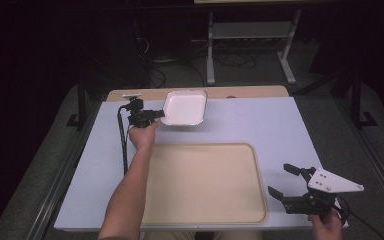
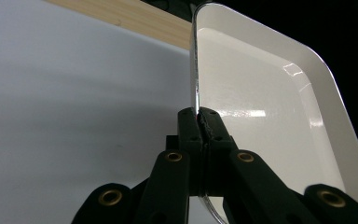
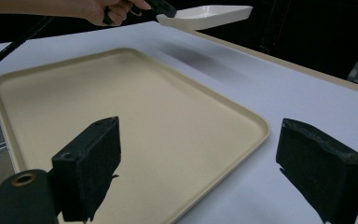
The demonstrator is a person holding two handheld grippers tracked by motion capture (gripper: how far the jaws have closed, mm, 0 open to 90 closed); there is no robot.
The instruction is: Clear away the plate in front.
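The left gripper (image 2: 200, 122) has its jaws pinched tight on the near rim of the white rectangular dish (image 2: 270, 116), the thin edge clamped between the two pads, so that in the left gripper view the dish runs straight away from the jaws with its hollow face turned to one side. In the high view the left gripper (image 1: 156, 116) sits at the dish's left edge, and the white rectangular dish (image 1: 185, 107) extends rightward from it over the far part of the table (image 1: 280, 125), near the wooden strip along its back edge. The right gripper view shows the dish (image 3: 209, 15) lifted clear of the table surface, roughly level, with a shadow beneath it. What matters for the next move is where the beige tray (image 1: 205, 182) lies: directly on the person's side of the dish, close by, its long side running left to right like the dish's own. I judge the dish need only be drawn toward the person and lowered, and the left hand (image 1: 142, 136) already has it. The right gripper (image 1: 286, 181) rests well apart at the tray's right edge, jaws spread wide and holding nothing, pointing across the beige tray (image 3: 121, 121).
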